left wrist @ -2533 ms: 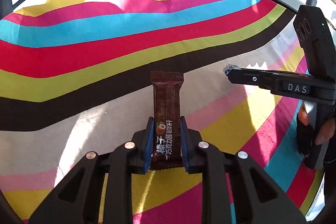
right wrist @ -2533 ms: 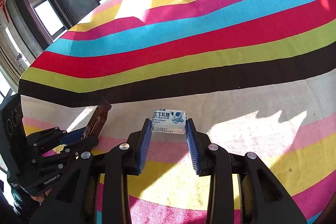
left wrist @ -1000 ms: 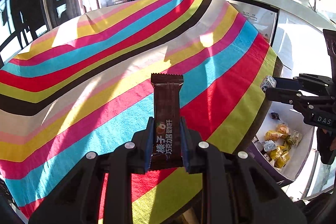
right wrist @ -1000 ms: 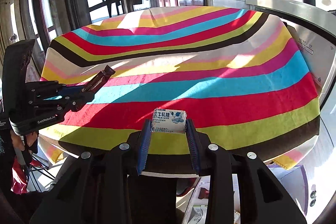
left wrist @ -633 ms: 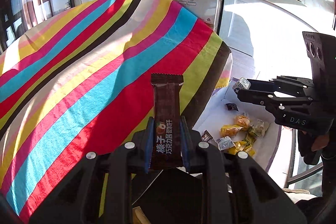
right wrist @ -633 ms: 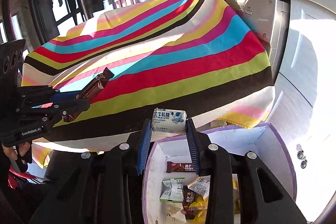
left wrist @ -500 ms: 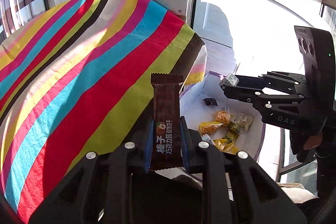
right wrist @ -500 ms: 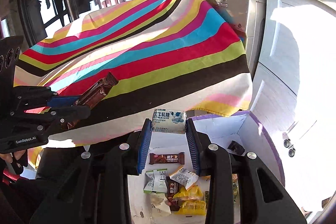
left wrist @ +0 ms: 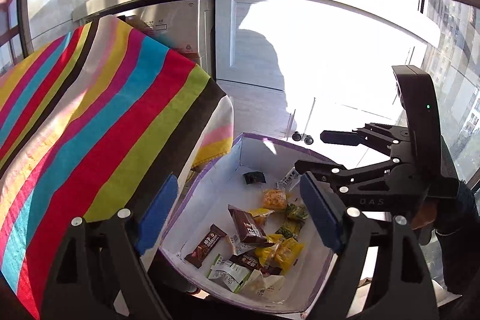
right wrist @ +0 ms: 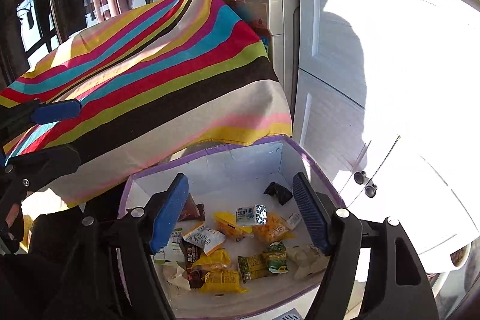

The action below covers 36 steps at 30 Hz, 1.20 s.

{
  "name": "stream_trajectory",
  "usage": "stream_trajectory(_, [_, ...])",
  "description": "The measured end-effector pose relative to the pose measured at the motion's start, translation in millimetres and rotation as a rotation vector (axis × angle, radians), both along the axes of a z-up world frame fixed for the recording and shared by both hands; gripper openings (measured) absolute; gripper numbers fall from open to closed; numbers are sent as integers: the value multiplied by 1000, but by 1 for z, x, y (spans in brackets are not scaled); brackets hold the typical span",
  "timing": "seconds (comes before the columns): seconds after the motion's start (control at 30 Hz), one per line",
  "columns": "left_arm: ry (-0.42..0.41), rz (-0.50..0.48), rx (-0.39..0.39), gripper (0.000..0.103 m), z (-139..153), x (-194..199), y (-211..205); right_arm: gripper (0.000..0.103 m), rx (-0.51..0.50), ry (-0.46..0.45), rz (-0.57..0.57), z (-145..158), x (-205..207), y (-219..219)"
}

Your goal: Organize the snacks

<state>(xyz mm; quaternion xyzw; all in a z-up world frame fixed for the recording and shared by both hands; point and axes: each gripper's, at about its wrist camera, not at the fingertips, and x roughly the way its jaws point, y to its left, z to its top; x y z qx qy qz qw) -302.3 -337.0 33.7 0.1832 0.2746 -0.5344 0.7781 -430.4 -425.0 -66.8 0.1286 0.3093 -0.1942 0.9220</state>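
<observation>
Glossy snack wrappers (right wrist: 222,278); woven striped tablecloth (left wrist: 90,116)

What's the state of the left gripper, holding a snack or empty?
Empty. The left gripper has its jaws wide apart and opening, nothing between the blue pads; only the snack box shows through the gap, brown chocolate bar inside.

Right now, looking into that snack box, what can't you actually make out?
- Box near wall: right wrist view, cut off behind the gripper's body.
- Snacks under the blue pads: right wrist view, partly covered.
- Wrapper print: left wrist view, too small.
- Cabinet door: both views, washed out by sunlight.
</observation>
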Motion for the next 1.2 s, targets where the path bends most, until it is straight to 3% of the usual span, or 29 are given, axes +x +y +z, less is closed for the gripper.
stream_trajectory(0.07, [-57,16,-49,97,21,-1,4,86,-38,-29,-14,10,-8,-2])
stream_trajectory(0.1, [-91,27,-80,101,33,-3,8,86,-64,-49,-28,15,-12,-1])
stream_trajectory(0.23, [-232,85,-217,101,77,-15,27,86,-149,-132,-100,37,-32,2])
stream_trajectory(0.3, [-239,122,-218,101,86,-15,28,86,-128,-137,-74,42,-33,3])
stream_trajectory(0.37, [-166,110,-166,101,84,-8,24,86,-100,-114,-58,40,-29,3])
stream_trajectory(0.47, [-65,121,-18,101,56,2,11,86,-100,-25,-73,25,-15,8])
stream_trajectory(0.67, [6,101,243,101,-39,11,-12,86,37,271,-155,-43,14,3])
stream_trajectory(0.77, [43,78,370,101,-83,8,-17,86,133,349,-188,-73,16,-2])
stream_trajectory(0.93, [82,66,465,101,-123,2,-14,86,169,361,-192,-88,15,-1])
stream_trajectory(1.2, [83,36,488,101,-130,-5,-12,86,181,360,-172,-89,23,3])
